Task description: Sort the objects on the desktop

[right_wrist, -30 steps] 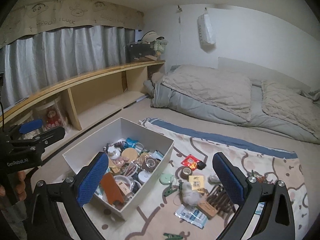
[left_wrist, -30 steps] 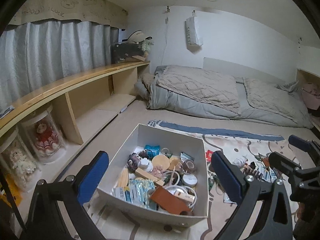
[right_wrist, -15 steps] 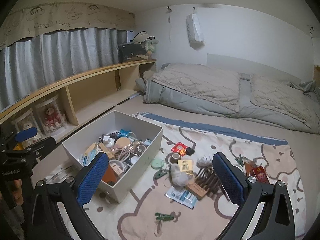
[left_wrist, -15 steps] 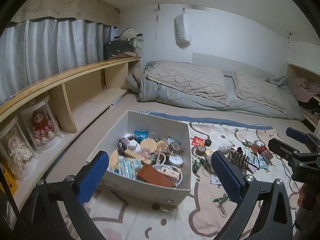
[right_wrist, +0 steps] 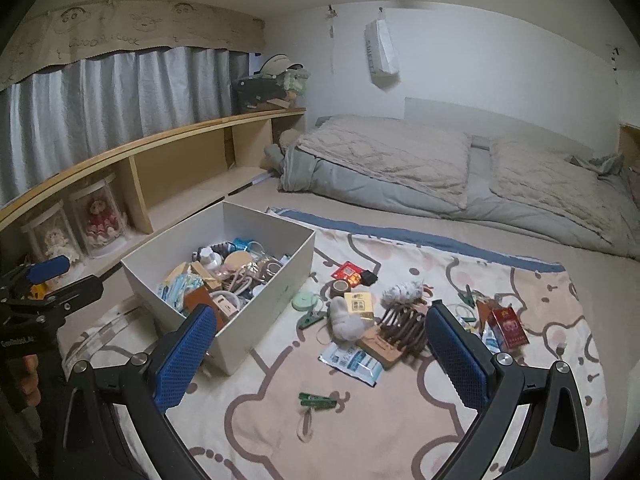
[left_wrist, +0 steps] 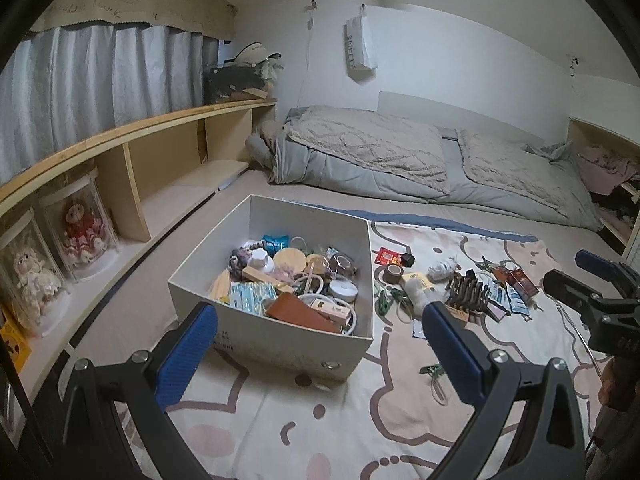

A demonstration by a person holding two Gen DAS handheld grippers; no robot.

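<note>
White box [right_wrist: 224, 280] on the mat [right_wrist: 400, 420], already heaped with small items; unsorted clutter [right_wrist: 384, 320] lies just beside it, presumably awaiting transfer; left gripper [left_wrist: 320, 344] and right gripper [right_wrist: 320, 344] both hover spread wide, holding and touching nothing, above the mat.

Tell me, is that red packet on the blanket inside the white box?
No, the red packet lies on the blanket, well right of the white box.
</note>
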